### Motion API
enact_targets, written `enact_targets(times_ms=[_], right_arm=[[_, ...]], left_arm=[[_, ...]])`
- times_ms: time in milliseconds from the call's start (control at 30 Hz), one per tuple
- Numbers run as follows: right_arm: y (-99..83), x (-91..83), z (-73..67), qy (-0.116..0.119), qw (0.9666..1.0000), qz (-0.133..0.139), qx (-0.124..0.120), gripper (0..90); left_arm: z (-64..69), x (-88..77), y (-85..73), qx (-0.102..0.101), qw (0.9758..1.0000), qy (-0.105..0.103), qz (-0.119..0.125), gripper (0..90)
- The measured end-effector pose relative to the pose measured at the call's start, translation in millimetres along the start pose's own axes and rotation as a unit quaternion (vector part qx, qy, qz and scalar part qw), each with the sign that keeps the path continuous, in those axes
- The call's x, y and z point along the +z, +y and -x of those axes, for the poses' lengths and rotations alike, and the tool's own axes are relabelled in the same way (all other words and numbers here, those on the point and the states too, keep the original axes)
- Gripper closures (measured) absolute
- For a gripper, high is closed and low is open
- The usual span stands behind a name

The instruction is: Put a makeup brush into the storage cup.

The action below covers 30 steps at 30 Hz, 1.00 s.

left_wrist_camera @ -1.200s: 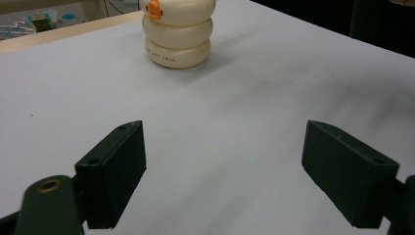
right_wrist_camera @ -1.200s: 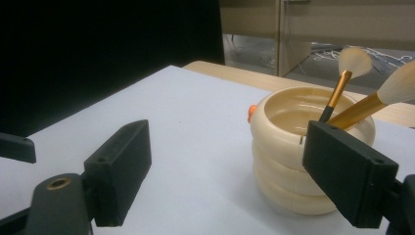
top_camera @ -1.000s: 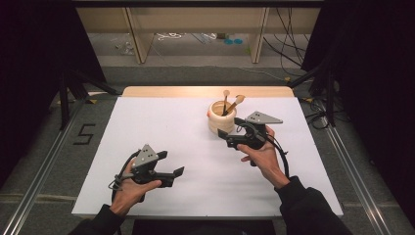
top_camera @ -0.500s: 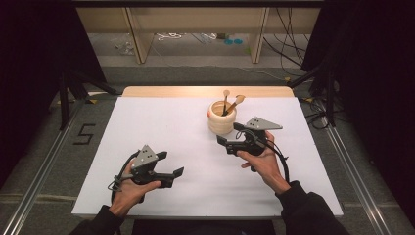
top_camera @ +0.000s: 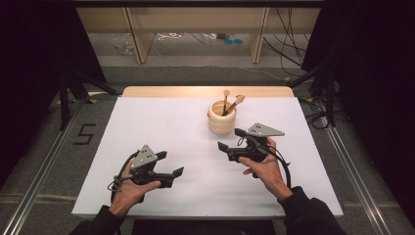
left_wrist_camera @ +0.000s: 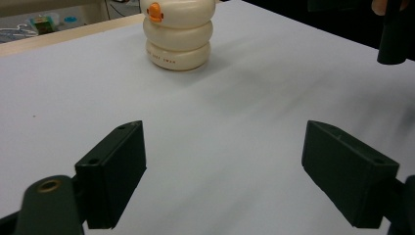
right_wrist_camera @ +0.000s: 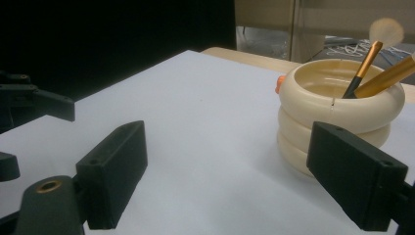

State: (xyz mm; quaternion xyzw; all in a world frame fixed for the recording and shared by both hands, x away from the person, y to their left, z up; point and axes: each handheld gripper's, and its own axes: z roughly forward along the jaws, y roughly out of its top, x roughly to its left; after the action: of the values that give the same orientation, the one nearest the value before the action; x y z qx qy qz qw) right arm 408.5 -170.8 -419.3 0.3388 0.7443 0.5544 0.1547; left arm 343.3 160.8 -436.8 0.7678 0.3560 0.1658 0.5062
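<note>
Nearest the person, the left gripper [top_camera: 164,171] rests low over the white worktop [top_camera: 161,122], well short of the cream ringed holder [top_camera: 222,116] and off to its left; its jaws stand wide apart with nothing between them. A little farther in, the right gripper [top_camera: 232,142] hovers just in front of the holder, to its right, not touching it. Its jaws too are spread wide and empty, and in the right gripper view the holder [right_wrist_camera: 337,115] stands just past the right-hand jaw.

The holder stands on the worktop toward the far edge, a little right of the middle, with a small orange knob [left_wrist_camera: 154,11] on its side. Two brushes lean inside it: one with a dark handle [top_camera: 225,100] and one with a golden handle [top_camera: 236,104]. Both heads are blurred, so that they are make-up brushes is likely rather than sure.

By my reading, the step in hand is the approach: neither brush is gripped yet. The next move calls for the right gripper to rise above the holder's rim, line its jaws on either side of one handle, and close without knocking the holder over.

Count: one holder, two brushes, two grippers, one worktop.
</note>
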Motion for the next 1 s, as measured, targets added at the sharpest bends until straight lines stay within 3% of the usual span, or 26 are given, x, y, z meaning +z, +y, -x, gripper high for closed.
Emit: enact_targets(times_ms=[667,1000], right_arm=[[-16.3,-10.7,-14.1,0.003,0.9997,-0.017,-0.017,16.0],[-21.7,-17.1,-17.5,0.008,0.9998,-0.014,-0.013,16.0]], left_arm=[[0.3,0.2,0.1,0.0,1.0,-0.001,0.001,16.5],[1.1,0.5,0.0,0.0,1.0,-0.002,0.003,16.5]])
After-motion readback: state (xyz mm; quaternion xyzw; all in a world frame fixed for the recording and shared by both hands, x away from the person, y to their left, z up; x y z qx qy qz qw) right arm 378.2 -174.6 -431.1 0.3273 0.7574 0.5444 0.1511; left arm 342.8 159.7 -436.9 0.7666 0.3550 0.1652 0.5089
